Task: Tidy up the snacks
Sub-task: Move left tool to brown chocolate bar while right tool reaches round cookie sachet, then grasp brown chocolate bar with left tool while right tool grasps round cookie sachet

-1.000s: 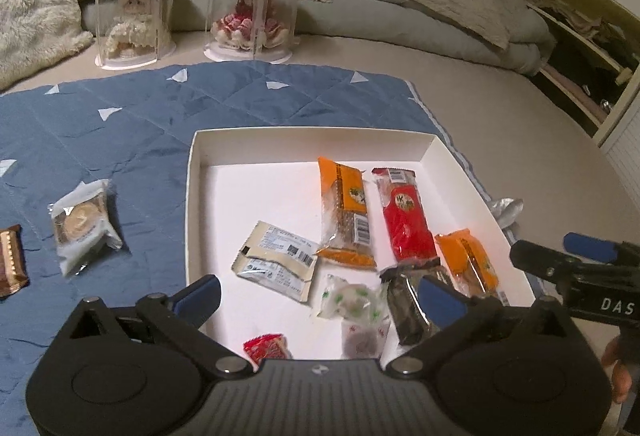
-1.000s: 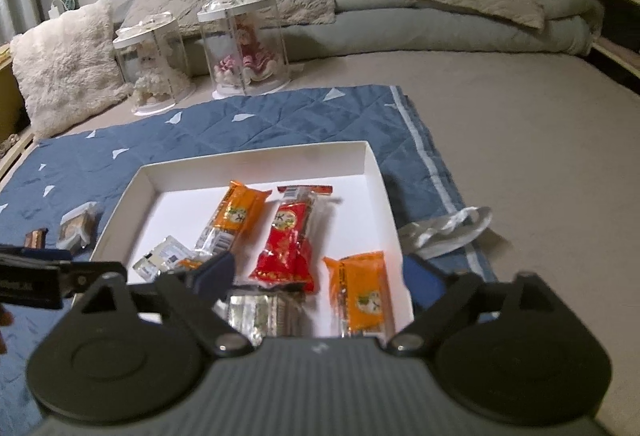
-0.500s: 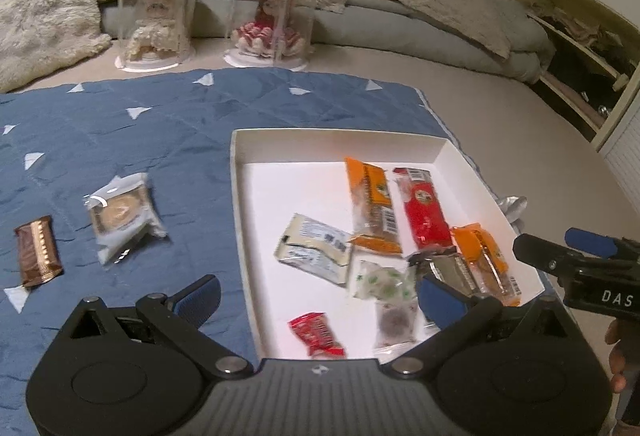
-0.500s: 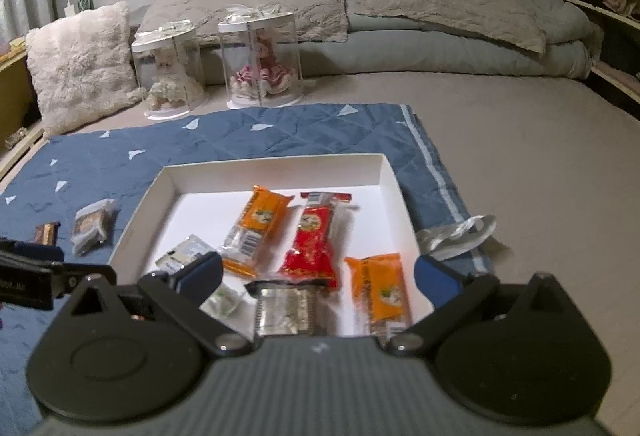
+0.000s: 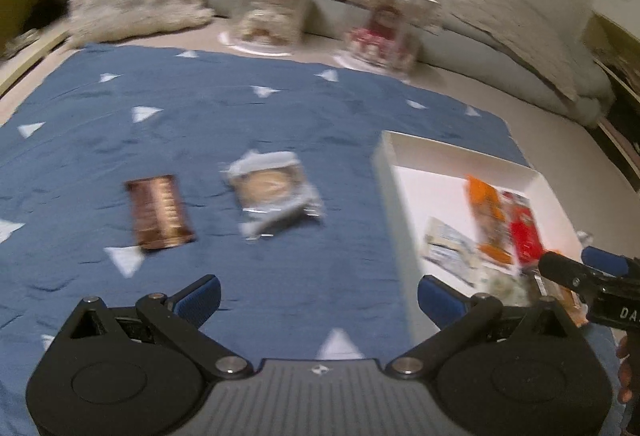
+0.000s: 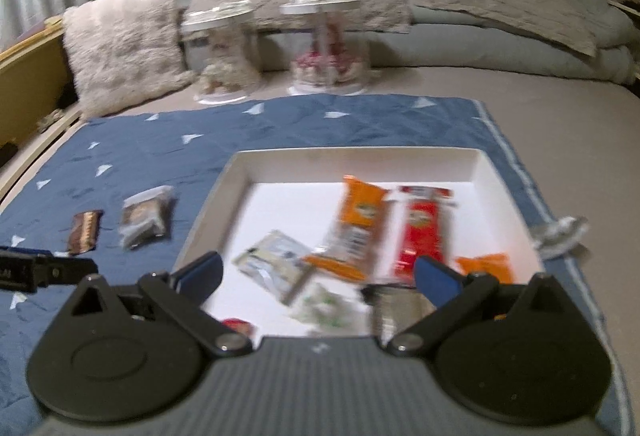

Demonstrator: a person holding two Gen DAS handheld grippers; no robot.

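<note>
Snacks blur in both wrist views

Wrapper print is unreadable; the right tool [image 6: 318, 278] hides the white tray's [image 6: 208, 204] near edge.

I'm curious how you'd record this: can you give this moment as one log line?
left gripper: open, above blue mat | right gripper: open, above white tray | outside tray: brown bar, clear-wrapped cookie

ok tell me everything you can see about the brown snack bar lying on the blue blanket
The brown snack bar is a small rectangular packet in glossy brown wrapping with faint lighter print, too blurred to read. It lies flat on the blue blanket, outside the white tray, with nothing on it. To its right, apart from it, sits a clear-wrapped round cookie. Neither gripper touches it: the left gripper hangs open nearer the camera. From the right wrist view it appears at far left.
</note>
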